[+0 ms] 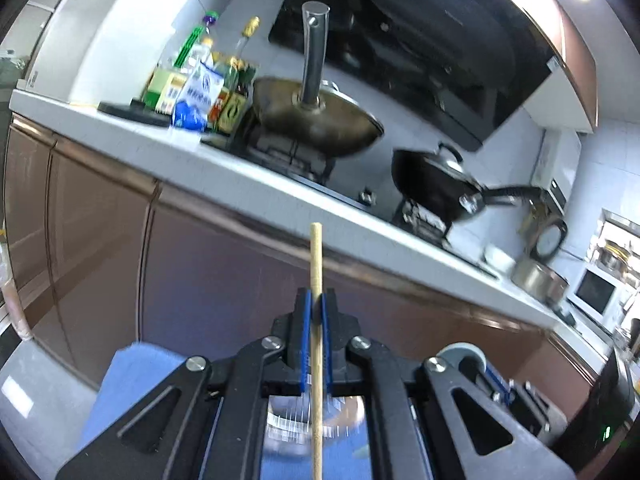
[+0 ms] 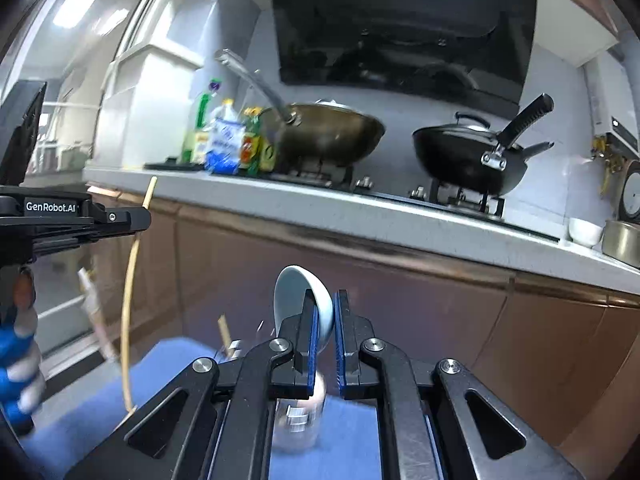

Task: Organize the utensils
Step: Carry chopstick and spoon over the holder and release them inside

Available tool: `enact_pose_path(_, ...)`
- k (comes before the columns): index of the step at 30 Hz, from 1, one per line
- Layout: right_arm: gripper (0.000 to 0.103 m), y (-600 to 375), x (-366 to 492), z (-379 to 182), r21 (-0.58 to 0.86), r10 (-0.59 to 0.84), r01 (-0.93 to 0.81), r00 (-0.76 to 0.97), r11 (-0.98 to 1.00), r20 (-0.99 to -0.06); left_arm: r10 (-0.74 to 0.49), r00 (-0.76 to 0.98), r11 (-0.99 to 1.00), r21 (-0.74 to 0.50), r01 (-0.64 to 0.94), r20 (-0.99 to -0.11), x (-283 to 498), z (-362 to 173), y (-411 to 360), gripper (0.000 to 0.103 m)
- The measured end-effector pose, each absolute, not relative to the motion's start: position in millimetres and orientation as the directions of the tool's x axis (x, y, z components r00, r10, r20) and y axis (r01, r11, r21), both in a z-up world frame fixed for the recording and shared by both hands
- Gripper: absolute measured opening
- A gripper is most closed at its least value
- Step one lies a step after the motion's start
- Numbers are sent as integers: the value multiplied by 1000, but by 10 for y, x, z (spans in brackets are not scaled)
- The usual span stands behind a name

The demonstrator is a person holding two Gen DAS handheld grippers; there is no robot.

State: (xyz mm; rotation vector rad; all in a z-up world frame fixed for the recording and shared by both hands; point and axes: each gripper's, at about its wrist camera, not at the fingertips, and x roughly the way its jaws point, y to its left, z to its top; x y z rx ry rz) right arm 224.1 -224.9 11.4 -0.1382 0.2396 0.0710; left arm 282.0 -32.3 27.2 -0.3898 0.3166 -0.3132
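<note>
- Above the blue cloth [image 2: 344, 436], the left gripper [image 1: 317, 312] pinches a thin wooden chopstick [image 1: 316, 264].
- The right gripper [image 2: 325, 320] pinches a white ceramic spoon [image 2: 298, 292].
- Both utensils are up in the air, so putting them away is probably still left.
- Below sits a blurry clear cup [image 2: 298, 420]; I cannot tell what is inside.

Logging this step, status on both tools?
Left tool shut on chopstick. Right tool shut on white spoon. Nothing ahead but cabinet fronts.
</note>
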Motion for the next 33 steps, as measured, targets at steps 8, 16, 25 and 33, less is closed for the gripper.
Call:
enact_pose_path(8,8,-2153,2780,-282,-188,-36,1,982,982,-185,-260,947,891,-426,160,-187,3516,-76,-622,5)
enact_pose_path(16,8,-2106,3036,-820,-224,-70,21,975,974,-212,-165,964,929,-361,81,-208,3830,-711,-828,5)
enact_pose_path(25,41,-2098,2968,-1064,-213,-45,-6,972,977,-231,-174,965,944,-314,105,-198,3660,-840,-771,15)
enact_pose_path(33,49,-2147,2734,-894,-184,-47,6,975,983,-219,-185,962,949,-290,122,-201,3247,-574,-584,26)
